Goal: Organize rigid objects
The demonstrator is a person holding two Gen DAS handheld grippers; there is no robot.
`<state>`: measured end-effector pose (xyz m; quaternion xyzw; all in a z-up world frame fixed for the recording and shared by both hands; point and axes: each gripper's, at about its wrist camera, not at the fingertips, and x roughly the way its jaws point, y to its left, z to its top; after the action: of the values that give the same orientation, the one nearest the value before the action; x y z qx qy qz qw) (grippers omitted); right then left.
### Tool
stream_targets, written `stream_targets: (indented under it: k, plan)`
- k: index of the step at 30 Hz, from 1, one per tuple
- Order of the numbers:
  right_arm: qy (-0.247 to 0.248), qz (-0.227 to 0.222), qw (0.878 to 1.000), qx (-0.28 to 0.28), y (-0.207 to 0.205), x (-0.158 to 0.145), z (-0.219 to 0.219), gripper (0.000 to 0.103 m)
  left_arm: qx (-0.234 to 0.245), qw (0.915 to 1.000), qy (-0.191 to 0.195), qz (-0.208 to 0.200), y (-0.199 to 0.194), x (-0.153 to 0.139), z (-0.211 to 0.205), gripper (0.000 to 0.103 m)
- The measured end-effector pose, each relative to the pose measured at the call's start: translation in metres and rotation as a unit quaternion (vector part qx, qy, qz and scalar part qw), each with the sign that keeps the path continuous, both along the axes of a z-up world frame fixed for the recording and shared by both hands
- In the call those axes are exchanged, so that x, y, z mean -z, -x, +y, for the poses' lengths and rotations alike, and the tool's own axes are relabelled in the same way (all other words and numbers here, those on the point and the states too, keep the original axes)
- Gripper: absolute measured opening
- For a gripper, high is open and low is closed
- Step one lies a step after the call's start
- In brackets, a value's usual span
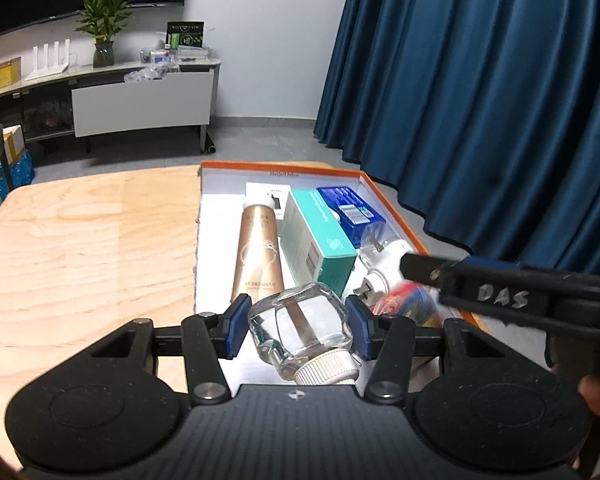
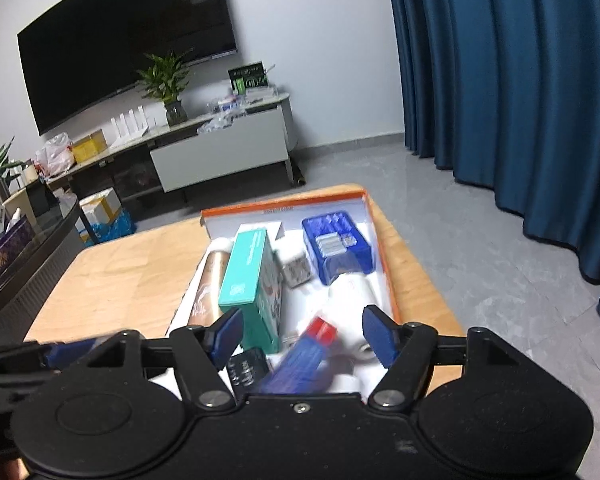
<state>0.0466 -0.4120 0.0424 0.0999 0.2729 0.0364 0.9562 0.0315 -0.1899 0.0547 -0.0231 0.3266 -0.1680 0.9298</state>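
My left gripper [image 1: 298,326] is shut on a clear glass bottle [image 1: 300,312] with a white ribbed cap, held just above the near end of an orange-rimmed white box [image 1: 380,186]. Inside the box lie a gold tube [image 1: 256,252], a teal carton [image 1: 320,232], a blue pack [image 1: 350,208] and a white bottle [image 1: 384,264]. My right gripper [image 2: 302,338] is open over the same box. A blue tube with a red cap [image 2: 304,354] lies between its pads without touching them. One of its black fingers [image 1: 420,270] reaches in from the right in the left wrist view.
The box rests on a light wooden table [image 1: 92,248]. A small patterned cube [image 2: 296,270] and a dark item [image 2: 246,368] also lie in the box. Blue curtains [image 1: 480,100] hang to the right, and a low cabinet [image 1: 140,100] with a plant stands behind.
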Motion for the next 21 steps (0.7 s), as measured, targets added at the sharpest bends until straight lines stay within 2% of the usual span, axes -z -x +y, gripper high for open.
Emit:
stream_targets:
  k: [8, 9, 10, 11, 14, 16, 17, 21]
  plan:
    - [0.013, -0.023, 1.000, 0.013, 0.023, -0.014, -0.009, 0.082, 0.021, 0.9995, -0.002, 0.024, -0.010, 0.017, -0.010, 0.052]
    - [0.015, -0.027, 0.999, 0.015, 0.025, -0.017, -0.010, 0.083, 0.020, 0.9995, -0.002, 0.026, -0.010, 0.017, -0.009, 0.056]
    - [0.016, -0.030, 0.999, 0.016, 0.028, -0.020, -0.011, 0.083, 0.018, 0.9994, -0.001, 0.028, -0.009, 0.015, -0.008, 0.067]
    - [0.017, -0.032, 0.999, 0.016, 0.031, -0.022, -0.011, 0.084, 0.015, 0.9996, -0.002, 0.024, -0.007, 0.012, -0.008, 0.072]
    - [0.022, -0.034, 0.999, 0.016, 0.040, -0.028, -0.011, 0.086, 0.007, 0.9998, -0.012, 0.011, 0.001, 0.001, -0.008, 0.080]
    - [0.031, -0.032, 0.999, 0.011, 0.047, -0.032, -0.011, 0.087, -0.009, 0.9997, -0.021, 0.006, 0.009, -0.009, -0.007, 0.096]
    - [0.036, -0.030, 0.999, 0.008, 0.052, -0.033, -0.010, 0.088, -0.018, 0.9995, -0.024, 0.004, 0.014, -0.014, -0.006, 0.101]
    - [0.049, -0.024, 0.999, -0.007, 0.073, -0.040, -0.010, 0.091, -0.039, 0.9989, -0.027, -0.004, 0.036, -0.032, -0.003, 0.103]
